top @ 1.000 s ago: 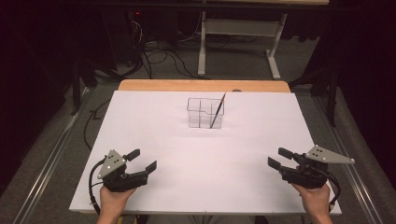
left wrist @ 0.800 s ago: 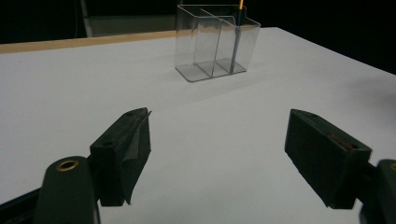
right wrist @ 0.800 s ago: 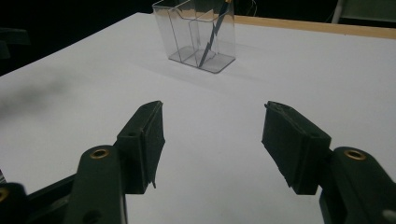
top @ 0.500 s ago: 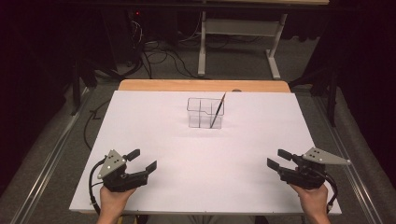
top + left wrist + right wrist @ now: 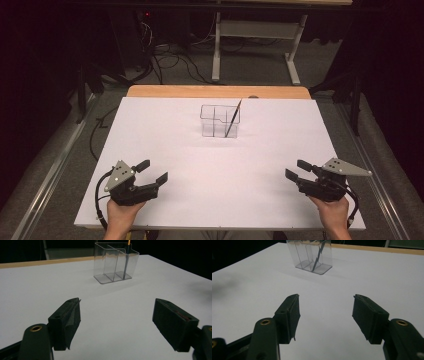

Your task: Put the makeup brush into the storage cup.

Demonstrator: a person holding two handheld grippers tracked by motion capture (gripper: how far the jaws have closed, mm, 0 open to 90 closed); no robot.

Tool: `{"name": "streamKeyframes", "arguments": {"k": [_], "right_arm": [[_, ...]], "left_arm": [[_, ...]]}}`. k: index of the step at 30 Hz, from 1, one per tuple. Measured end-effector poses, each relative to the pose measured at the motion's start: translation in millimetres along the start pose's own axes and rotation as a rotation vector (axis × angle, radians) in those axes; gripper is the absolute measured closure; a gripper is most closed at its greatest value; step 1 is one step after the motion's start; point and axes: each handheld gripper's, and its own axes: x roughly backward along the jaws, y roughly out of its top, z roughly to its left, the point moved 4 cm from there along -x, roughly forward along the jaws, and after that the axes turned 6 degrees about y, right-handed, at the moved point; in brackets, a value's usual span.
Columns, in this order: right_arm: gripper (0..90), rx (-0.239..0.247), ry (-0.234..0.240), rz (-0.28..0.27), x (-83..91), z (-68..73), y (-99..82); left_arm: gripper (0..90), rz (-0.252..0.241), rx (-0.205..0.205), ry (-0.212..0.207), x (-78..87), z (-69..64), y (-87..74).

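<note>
Seen from the high view: white-covered counter (image 5: 220, 200) with a pale wooden strip along its far edge. Clear plastic organiser box with inner dividers (image 5: 215, 120) standing upright near the middle of the far edge. Thin dark brush with an orange tip (image 5: 233, 118) leaning in its right-hand compartment, top tilted right. Left gripper (image 5: 151, 171) near the near-left corner, held in a hand, released, nothing between the jaws. Right gripper (image 5: 298, 170) near the near-right corner, likewise released and empty. Both well apart from the box, both pointing inward and away from the near edge.

Next, left gripper view: black jaws spread wide over bare counter (image 5: 37, 290), left gripper (image 5: 116, 320) holding nothing. Organiser box (image 5: 110, 263) farther off toward the far edge, brush (image 5: 126, 261) upright in one of its end compartments.

Lastly, right gripper view: right gripper (image 5: 325, 315) also wide apart and empty above the white surface. Organiser box (image 5: 305, 255) ahead, brush (image 5: 318, 256) slanting inside it.
</note>
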Motion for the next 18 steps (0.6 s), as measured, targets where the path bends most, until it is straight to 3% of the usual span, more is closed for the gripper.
{"name": "streamKeyframes", "arguments": {"k": [18], "right_arm": [[40.0, 0.023, -0.064, -0.005, -4.8, -8.6, -10.5]], "left_arm": [[22.7, 0.002, 0.001, -0.005, -1.0, -0.8, -0.1]]}}
